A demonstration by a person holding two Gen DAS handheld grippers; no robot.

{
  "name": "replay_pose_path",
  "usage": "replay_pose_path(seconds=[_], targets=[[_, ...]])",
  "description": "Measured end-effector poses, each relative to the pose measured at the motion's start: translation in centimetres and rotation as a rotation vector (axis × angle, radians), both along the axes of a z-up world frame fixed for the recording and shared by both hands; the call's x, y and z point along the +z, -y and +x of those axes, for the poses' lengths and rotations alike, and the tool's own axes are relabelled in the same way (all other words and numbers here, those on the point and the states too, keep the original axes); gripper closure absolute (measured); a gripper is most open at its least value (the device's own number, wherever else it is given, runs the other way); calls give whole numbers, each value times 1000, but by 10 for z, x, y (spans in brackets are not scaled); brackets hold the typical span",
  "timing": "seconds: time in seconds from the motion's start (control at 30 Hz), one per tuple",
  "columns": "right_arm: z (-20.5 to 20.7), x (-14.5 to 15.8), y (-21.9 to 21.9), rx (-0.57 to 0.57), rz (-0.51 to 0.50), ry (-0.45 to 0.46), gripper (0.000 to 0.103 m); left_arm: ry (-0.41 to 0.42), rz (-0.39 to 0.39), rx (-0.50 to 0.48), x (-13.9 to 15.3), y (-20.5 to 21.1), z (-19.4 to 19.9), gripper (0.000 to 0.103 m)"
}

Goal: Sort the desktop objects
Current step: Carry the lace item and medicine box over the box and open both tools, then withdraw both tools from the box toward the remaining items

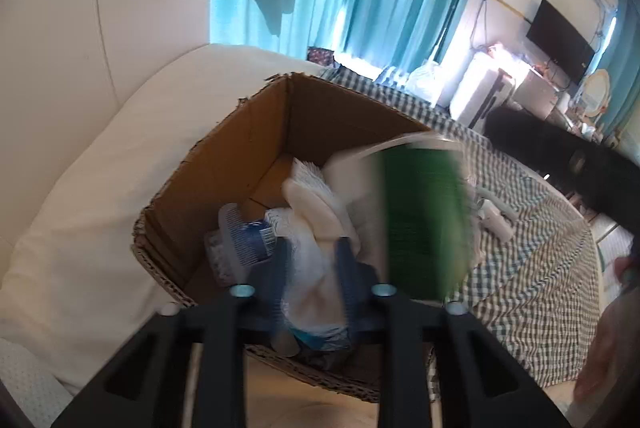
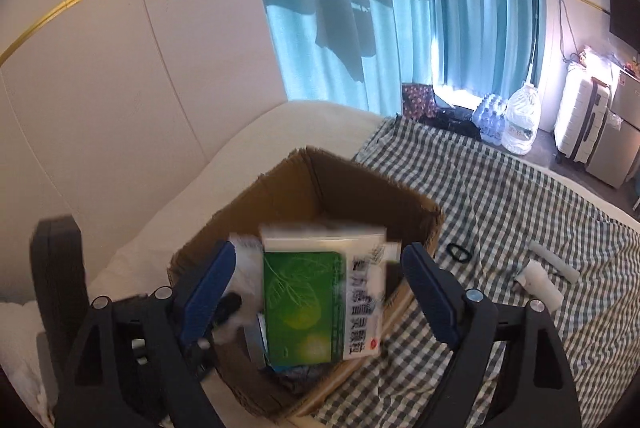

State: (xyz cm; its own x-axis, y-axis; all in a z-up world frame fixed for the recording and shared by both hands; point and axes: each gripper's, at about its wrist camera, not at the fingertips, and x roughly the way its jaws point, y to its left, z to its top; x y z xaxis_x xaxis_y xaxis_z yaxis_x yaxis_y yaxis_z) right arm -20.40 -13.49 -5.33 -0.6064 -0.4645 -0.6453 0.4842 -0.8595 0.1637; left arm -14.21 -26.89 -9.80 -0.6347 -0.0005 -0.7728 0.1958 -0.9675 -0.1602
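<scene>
An open cardboard box (image 1: 240, 148) stands on the bed and holds several items, among them a white brush (image 1: 308, 184) and a blue-labelled packet (image 1: 256, 236). My left gripper (image 1: 312, 268) is shut on a white crinkly packet (image 1: 308, 276) just above the box. A green and white medicine box (image 2: 320, 296) is blurred, in mid-air over the cardboard box (image 2: 360, 196), between the wide-open fingers of my right gripper (image 2: 320, 288). It also shows in the left wrist view (image 1: 424, 220).
A checked blanket (image 2: 520, 220) covers the bed right of the box, with a black ring (image 2: 458, 251) and white tubes (image 2: 540, 280) on it. A white pillow (image 1: 80, 208) lies left of the box. Wall and teal curtains stand behind.
</scene>
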Motion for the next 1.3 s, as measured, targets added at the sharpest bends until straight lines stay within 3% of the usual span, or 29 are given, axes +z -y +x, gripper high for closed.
replay_pose_path(seconds=[0.03, 0.07, 0.13, 0.37, 0.5, 0.63, 0.77, 1.0, 1.3], targets=[[0, 4, -2, -13, 0, -11, 16, 3, 1, 10, 1, 2, 1, 40], [-1, 8, -7, -28, 4, -20, 15, 2, 5, 15, 1, 3, 2, 28], [2, 14, -23, -58, 8, -42, 14, -8, 11, 19, 4, 4, 5, 24], [22, 13, -123, -255, -13, -64, 14, -26, 1, -4, 18, -24, 13, 18], [36, 7, -177, -360, 53, -69, 14, -53, -26, -88, 27, -71, 19, 13], [58, -1, -223, -415, 37, -59, 14, -66, -60, -171, 30, -122, 22, 9], [80, -19, -257, -448, 39, -12, 14, -30, -31, -218, 16, -160, 20, 9], [104, -48, -291, -487, 5, 71, 14, 27, -60, -261, 0, -196, 25, 9], [107, -53, -295, -488, -17, 84, 14, 42, -74, -232, -7, -189, 23, 9]])
